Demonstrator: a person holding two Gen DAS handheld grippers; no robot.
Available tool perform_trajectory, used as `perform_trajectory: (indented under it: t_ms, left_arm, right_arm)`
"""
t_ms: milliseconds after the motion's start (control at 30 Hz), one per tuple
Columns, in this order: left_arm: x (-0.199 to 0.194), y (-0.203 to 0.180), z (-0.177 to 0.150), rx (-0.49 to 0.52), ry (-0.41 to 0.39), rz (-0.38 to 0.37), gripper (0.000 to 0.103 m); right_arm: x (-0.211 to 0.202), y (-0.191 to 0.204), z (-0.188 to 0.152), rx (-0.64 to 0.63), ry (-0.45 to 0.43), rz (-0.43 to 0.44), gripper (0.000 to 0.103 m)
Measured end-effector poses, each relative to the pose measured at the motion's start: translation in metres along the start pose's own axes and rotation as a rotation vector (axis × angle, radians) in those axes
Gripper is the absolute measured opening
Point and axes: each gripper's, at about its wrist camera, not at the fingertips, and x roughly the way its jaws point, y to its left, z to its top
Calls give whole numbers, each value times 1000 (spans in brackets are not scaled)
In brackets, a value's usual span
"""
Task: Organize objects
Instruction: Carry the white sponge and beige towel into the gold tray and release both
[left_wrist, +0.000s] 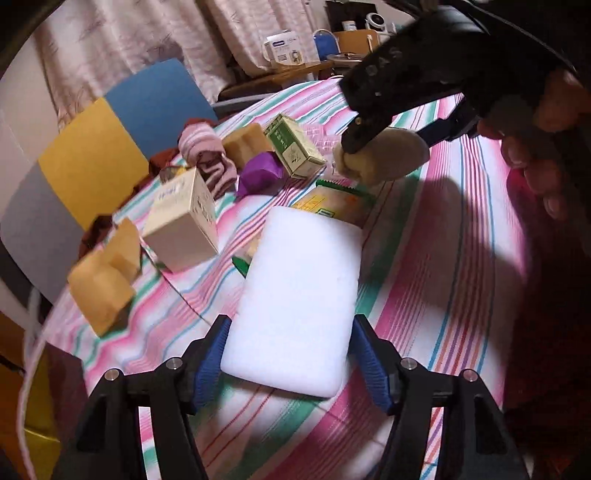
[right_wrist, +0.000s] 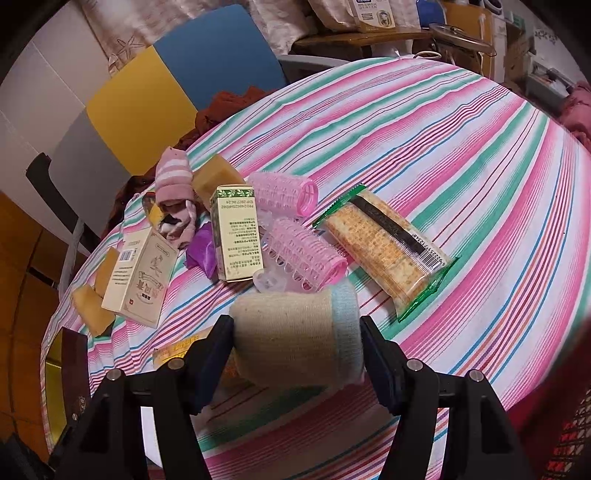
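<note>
Lengthwise, white sponge points away between left gripper pads

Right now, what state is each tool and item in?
Left tool: shut on white sponge block.
Right tool: shut on rolled beige sock.
Green box: upright.
Cream box: leaning.
Cracker pack: lying flat, sealed.
Pink rollers: lying on their sides.

Surface: round table under a striped cloth
On it: cracker packet, pink hair rollers, green-printed box, cream box, striped sock, purple wrapper
</note>
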Motion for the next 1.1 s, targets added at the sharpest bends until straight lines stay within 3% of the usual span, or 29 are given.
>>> perform_trajectory:
  t_ms: [200,367,600,933,1100]
  left_arm:
    - [-4,28,-10,-233,25,-124,59]
    - [-24,37,-24,-324,4,-163,59]
    - [-38,48,-44,-458,11,-293,59]
    - [-80,79,-68,-569,-93,-247,59]
    - [-105,108,-88,-658,-143,-217,59]
  right_arm:
    - [-2,1,0,-6,-12,12,68]
    - [-4,5,-1,-18,-21,38,68]
    - [-7,14,-5,-65,-31,45,68]
    - [-24,43,-17,-211,-108,19,68]
    - [-31,68,-32,-281,-116,52,68]
